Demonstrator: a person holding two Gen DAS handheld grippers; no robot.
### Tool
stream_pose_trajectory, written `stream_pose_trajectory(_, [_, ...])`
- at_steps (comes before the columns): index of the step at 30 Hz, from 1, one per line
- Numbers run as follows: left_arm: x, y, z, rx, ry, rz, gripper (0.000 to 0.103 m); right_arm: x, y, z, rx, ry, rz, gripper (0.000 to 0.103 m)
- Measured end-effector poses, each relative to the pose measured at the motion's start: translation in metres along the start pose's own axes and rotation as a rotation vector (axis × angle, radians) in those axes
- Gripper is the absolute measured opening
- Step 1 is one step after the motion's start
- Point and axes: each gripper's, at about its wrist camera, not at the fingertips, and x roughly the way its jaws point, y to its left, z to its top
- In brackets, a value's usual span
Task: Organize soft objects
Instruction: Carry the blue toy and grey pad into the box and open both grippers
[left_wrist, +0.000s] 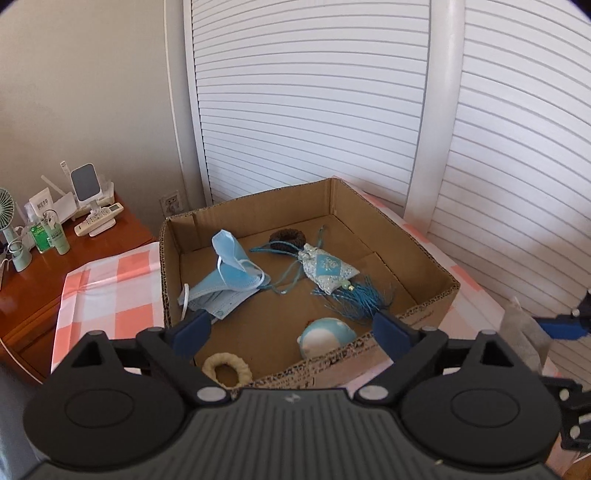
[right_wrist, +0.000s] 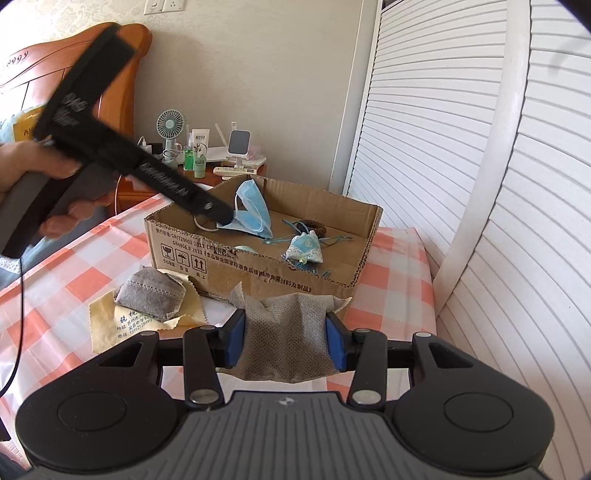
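A cardboard box (left_wrist: 432, 308) stands on the checked cloth. Inside lie crumpled blue face masks (left_wrist: 229, 273), a pale blue sachet with a tassel (left_wrist: 328, 269), a dark scrunchie (left_wrist: 286, 238), a blue and white plush (left_wrist: 325, 336) and a cream ring (left_wrist: 227, 369). My left gripper (left_wrist: 293, 326) hovers open over the box's near side with nothing between its fingers. In the right wrist view, the left gripper (right_wrist: 221, 216) has its tip close to the blue masks (right_wrist: 253, 210). My right gripper (right_wrist: 286, 341) is shut on a grey dotted cloth (right_wrist: 291, 317) in front of the box (right_wrist: 258, 273).
A grey folded mask (right_wrist: 151, 291) rests on a yellow cloth (right_wrist: 110, 328) left of the box. A wooden nightstand (left_wrist: 122, 229) holds a small fan (right_wrist: 170, 127), bottles and a remote. White louvred doors (left_wrist: 314, 92) close off the back and right. A hand (right_wrist: 22, 162) holds the left gripper.
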Motion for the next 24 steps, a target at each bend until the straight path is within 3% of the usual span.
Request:
stream_pose_trajectory(10, [-0.047, -0.009, -0.037, -0.082, -0.031, 0.025, 0.102, 0.002, -0.005, 0.022, 0.03, -0.032, 0.003, 0.05])
stream_pose_trajectory(15, [-0.064, -0.013, -0.054, -0.101, -0.057, 0.094, 0.102, 0.012, -0.005, 0.04, 0.026, -0.041, 0.016, 0.05])
stream_pose_trajectory(24, [-0.077, -0.015, -0.082, -0.089, -0.045, 0.166, 0.102, 0.069, -0.017, 0.095, 0.007, -0.021, 0.016, 0.05])
